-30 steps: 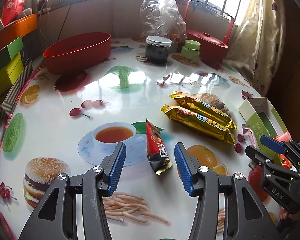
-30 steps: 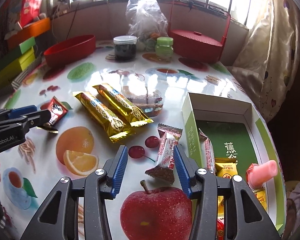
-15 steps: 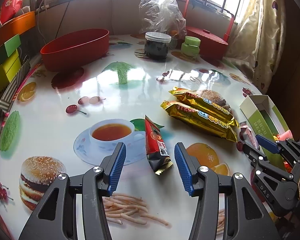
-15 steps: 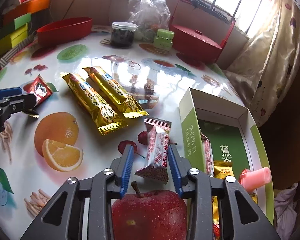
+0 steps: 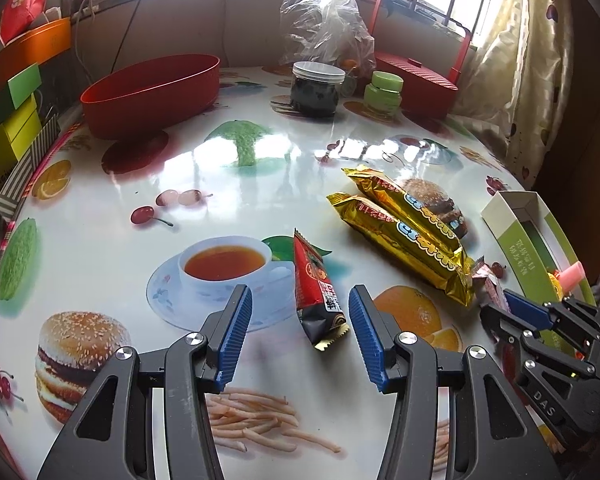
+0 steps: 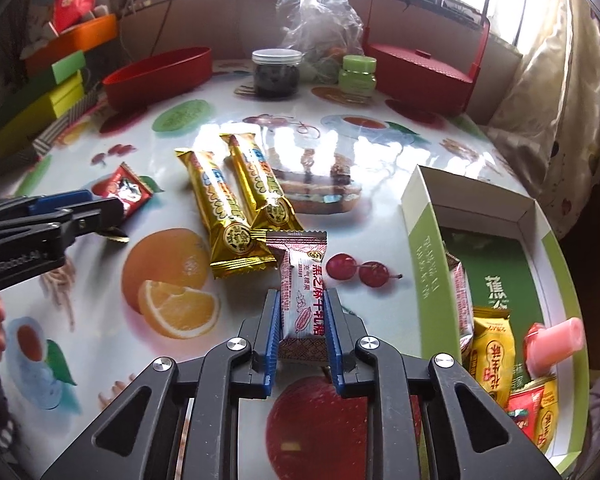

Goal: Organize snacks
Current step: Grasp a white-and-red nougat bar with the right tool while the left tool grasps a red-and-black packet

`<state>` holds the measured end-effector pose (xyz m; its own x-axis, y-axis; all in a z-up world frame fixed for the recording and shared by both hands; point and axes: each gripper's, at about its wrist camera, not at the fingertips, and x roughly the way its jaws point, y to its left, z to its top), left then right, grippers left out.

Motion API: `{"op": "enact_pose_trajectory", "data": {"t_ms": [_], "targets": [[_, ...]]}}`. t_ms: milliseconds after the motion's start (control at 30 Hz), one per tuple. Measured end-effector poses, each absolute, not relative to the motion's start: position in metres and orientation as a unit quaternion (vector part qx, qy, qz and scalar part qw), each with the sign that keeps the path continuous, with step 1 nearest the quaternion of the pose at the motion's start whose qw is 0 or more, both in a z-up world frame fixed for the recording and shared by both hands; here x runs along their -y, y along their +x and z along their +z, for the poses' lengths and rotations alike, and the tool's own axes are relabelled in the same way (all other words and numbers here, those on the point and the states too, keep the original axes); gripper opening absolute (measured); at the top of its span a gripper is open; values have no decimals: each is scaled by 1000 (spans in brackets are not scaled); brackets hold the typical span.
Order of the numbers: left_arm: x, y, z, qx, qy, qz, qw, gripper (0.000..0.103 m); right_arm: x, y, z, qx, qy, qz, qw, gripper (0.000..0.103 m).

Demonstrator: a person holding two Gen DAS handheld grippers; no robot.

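- One worktop (image 6: 100, 312) with fruit prints, and one green box (image 6: 424, 240) at my right already holding a few snacks.
- Two gold bars (image 6: 220, 204) lie side by side, touching, just past my right gripper (image 6: 302, 332).
- One pink-and-white snack (image 6: 306, 300) is pinched between my right fingers; I'd lift it clear of the box wall, then drop it in flat.
- One red packet (image 5: 316, 296) sits between my left gripper (image 5: 300, 332) fingers, which are spread wide, not touching it.
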<state>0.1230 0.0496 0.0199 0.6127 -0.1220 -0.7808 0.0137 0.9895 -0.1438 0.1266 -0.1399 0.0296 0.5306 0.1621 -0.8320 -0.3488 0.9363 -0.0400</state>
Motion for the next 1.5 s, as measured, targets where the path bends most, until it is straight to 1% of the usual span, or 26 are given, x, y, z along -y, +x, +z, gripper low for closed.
{"op": "enact_pose_trajectory", "data": {"t_ms": [267,333,400,533,1100,1300,1400,1467,1500], "targets": [[-52,124,17,-442,-66,-39,894,52,143,122,32,-468,-80,174,863,20],[-52,125,17,-443,-66,-40,893,52,142,123,32,-465,-86,165,865,25],[-52,125,17,-442,-66,-41,894,52,142,124,32,-464,-92,158,867,26],[-52,130,14,-446,-70,-42,891,52,139,128,28,-471,-95,154,863,32],[-47,133,10,-443,-52,-29,895,51,145,128,27,-467,-82,142,869,32],[-47,130,11,-440,-53,-30,896,35,147,127,27,-467,-77,140,870,30],[-46,129,11,-440,-53,-33,896,34,148,127,27,-467,-74,139,870,28],[-45,128,12,-439,-54,-36,896,30,149,127,28,-467,-74,139,870,27],[-44,128,12,-439,-54,-36,896,26,149,127,28,-467,-73,139,870,27]]}}
